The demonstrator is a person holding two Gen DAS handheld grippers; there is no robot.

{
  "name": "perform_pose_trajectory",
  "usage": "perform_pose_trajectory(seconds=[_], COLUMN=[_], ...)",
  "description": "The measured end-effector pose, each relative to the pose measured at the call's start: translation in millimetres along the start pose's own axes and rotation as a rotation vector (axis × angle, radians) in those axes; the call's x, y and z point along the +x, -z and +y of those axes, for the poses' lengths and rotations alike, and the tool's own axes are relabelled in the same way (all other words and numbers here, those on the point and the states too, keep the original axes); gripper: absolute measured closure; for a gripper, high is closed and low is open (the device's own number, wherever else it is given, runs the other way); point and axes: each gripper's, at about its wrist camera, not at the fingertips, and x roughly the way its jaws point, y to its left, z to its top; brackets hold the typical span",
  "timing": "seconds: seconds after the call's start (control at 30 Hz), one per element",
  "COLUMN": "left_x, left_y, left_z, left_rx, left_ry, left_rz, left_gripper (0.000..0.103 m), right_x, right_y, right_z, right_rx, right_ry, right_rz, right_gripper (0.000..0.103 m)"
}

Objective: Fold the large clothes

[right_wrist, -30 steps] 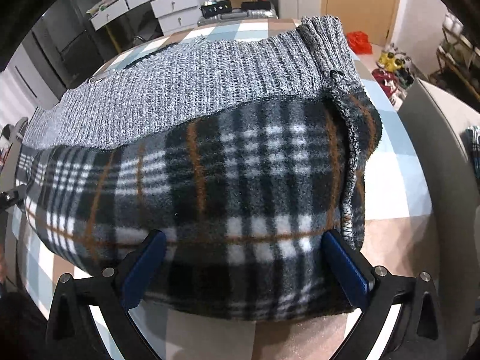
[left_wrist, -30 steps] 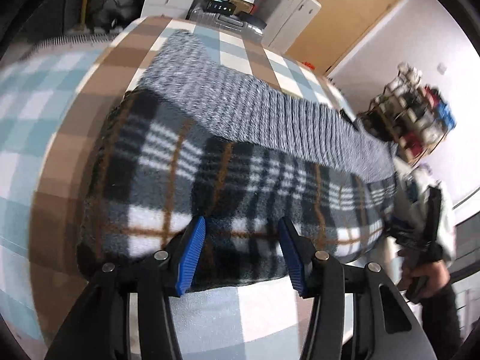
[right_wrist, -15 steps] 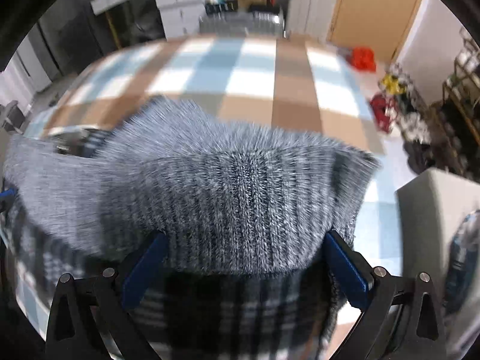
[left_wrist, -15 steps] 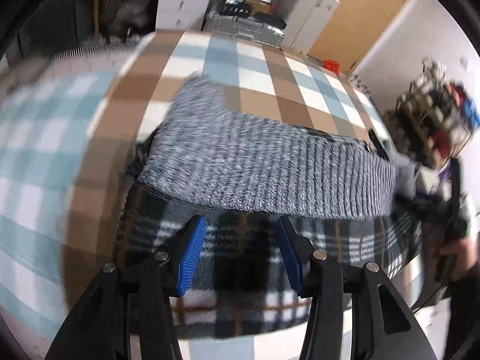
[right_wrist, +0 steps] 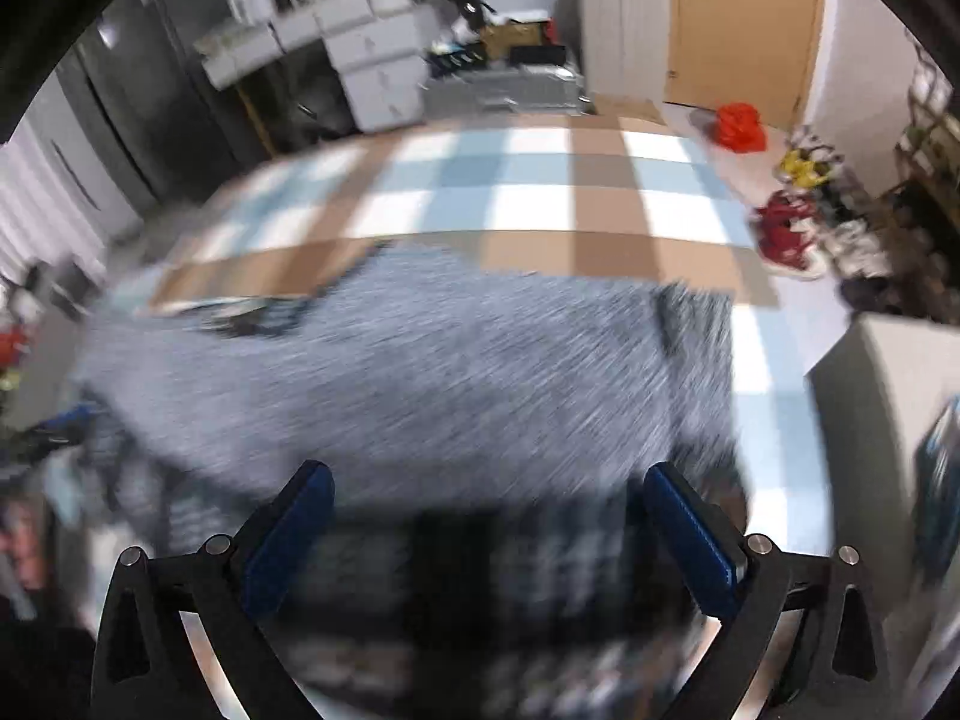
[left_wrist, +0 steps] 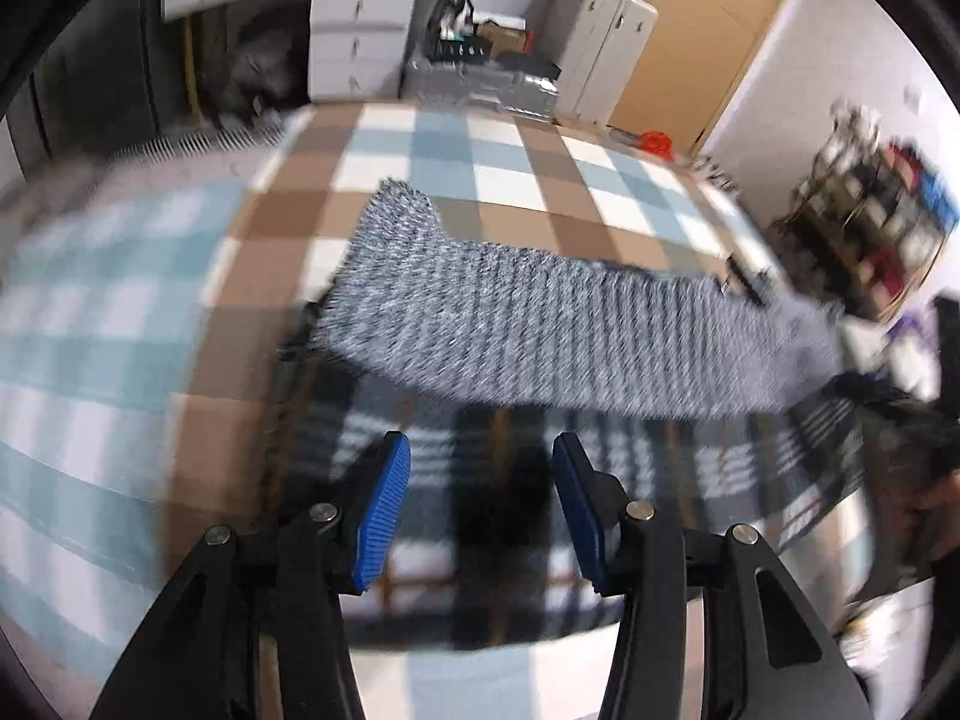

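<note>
A garment of plaid fleece and grey knit (left_wrist: 540, 336) is seen lying near the front edge of a bed with a checked cover (left_wrist: 456, 150), its fold apparently mid-way. The left claw (left_wrist: 480, 504) is held part open above the plaid, nothing gripped. The right claw (right_wrist: 486, 534) is spread wide, fabric between its pads unpinched. A fresh grasp would be needed next. Drawers (left_wrist: 354, 36) and a door (right_wrist: 738, 18) are seen beyond.

one garment (left_wrist: 540, 348), one checked cover (left_wrist: 450, 150), two grippers (left_wrist: 480, 498)

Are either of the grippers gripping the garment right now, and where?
Neither. Left gripper and right gripper hover open above the folded black-and-white plaid fleece garment with grey knit panel.
</note>
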Motion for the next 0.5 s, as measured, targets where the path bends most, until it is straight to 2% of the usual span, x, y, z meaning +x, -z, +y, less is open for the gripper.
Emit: perform_pose_trajectory(seconds=[0.1, 0.2, 0.33, 0.5], left_x=[14, 13, 15, 12], left_y=[8, 10, 16, 16], left_z=[3, 4, -1, -5], left_rx=[0.000, 0.001, 0.049, 0.058], left_ry=[-0.007, -0.011, -0.059, -0.083], left_rz=[0.035, 0.023, 0.004, -0.012], left_gripper=[0.056, 0.051, 0.046, 0.046], right_x=[-7, 23, 41, 45], right_y=[21, 36, 36, 30], right_z=[17, 30, 33, 35], right_rx=[-0.034, -0.087, -0.072, -0.059], right_ry=[-0.009, 0.070, 0.099, 0.118], right_rz=[-0.012, 0.067, 0.075, 0.082], right_gripper=[0.000, 0.000, 0.000, 0.000])
